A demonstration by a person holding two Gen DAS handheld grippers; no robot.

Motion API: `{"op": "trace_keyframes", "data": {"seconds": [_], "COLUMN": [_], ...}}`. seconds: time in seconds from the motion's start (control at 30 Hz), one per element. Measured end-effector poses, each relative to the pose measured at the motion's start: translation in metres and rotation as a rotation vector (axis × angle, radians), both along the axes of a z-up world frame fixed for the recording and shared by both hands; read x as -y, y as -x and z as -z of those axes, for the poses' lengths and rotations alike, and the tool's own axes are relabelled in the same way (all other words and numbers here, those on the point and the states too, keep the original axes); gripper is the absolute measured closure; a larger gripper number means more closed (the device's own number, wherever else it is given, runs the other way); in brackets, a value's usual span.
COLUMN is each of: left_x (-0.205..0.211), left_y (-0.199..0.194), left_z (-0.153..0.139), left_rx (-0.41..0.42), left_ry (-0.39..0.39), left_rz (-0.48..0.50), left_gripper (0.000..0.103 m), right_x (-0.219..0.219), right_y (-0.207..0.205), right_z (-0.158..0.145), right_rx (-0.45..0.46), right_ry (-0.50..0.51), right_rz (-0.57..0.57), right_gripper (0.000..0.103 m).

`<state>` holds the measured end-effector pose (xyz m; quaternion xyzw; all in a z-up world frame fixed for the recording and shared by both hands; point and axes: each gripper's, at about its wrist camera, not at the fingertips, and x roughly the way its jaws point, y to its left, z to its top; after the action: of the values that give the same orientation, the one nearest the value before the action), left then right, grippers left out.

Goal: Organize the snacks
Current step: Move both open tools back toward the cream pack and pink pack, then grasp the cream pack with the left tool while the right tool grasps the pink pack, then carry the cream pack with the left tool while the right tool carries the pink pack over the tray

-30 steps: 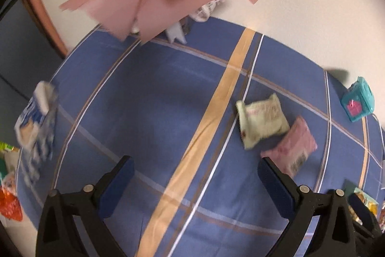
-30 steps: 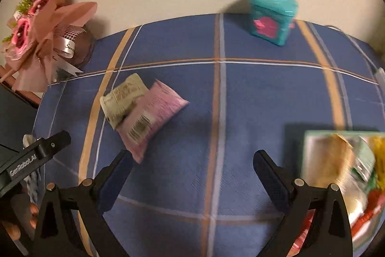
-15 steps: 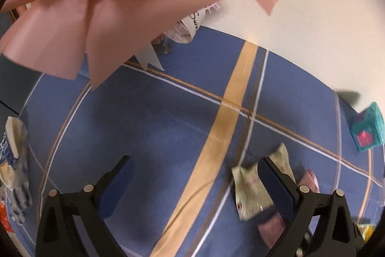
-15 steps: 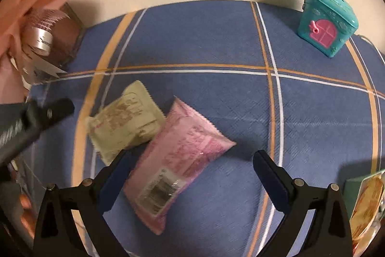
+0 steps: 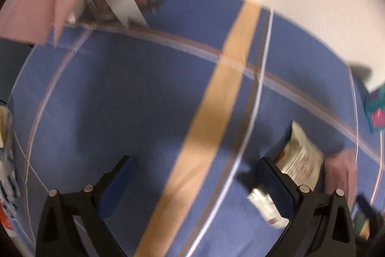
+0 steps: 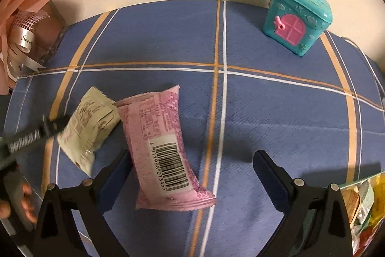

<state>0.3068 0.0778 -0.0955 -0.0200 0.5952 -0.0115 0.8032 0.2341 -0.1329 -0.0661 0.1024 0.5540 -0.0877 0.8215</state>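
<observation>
Fingers: both pairs (image 6: 190,175) (image 5: 192,182) are hanging spread, empty.
Pink packet (image 6: 161,143): I'm judging it light, crinkly, slippery; pinching mid-body.

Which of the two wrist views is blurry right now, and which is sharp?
Left wrist view: motion-smeared, the cream snack packet and tablecloth stripes soft. Right wrist view: sharp, the pink snack packet barcode readable; fisheye bends the stripes.

Pink snack packet (image 6: 163,148) lying flat, barcode up, touching cream snack packet (image 6: 87,127) beside it

Pink pkt (image 6: 163,148), blue plaid cloth (image 6: 276,112)
</observation>
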Motion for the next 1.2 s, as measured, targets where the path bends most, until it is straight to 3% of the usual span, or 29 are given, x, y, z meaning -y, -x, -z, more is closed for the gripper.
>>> {"op": "trace_keyframes", "data": {"seconds": [0.07, 0.23, 0.33, 0.5, 0.7, 0.73, 1.0, 1.2], "left_x": [0.003, 0.008, 0.032, 0.073, 0.087, 0.089, 0.091, 0.078], "left_y": [0.007, 0.017, 0.021, 0.027, 0.026, 0.028, 0.070, 0.119], "left_z": [-0.004, -0.030, -0.035, -0.020, -0.009, -0.011, -0.044, -0.083], "left_rx": [0.015, 0.102, 0.116, 0.076, 0.065, 0.064, 0.107, 0.141], "left_ry": [-0.014, 0.088, 0.117, 0.083, 0.034, 0.037, 0.073, 0.176], "left_rz": [0.022, 0.025, 0.091, 0.168, 0.170, 0.165, 0.091, 0.035], "left_gripper": [0.000, 0.000, 0.003, 0.015, 0.039, 0.049, 0.048, 0.049], "right_x": [-0.001, -0.002, -0.002, 0.005, 0.016, 0.017, 0.025, 0.026], "right_y": [-0.001, -0.004, -0.003, 0.005, 0.014, 0.015, 0.048, 0.098], "right_z": [-0.001, -0.001, -0.001, -0.004, -0.008, -0.008, -0.038, -0.068], "right_rx": [0.002, -0.002, -0.002, -0.009, -0.017, -0.017, 0.019, 0.053], "right_ry": [0.020, 0.043, 0.062, 0.079, 0.085, 0.084, 0.027, 0.006], "right_rz": [-0.009, -0.029, -0.036, -0.037, -0.033, -0.031, -0.008, -0.006], "right_gripper": [0.006, 0.044, 0.059, 0.062, 0.063, 0.063, 0.063, 0.063]}}
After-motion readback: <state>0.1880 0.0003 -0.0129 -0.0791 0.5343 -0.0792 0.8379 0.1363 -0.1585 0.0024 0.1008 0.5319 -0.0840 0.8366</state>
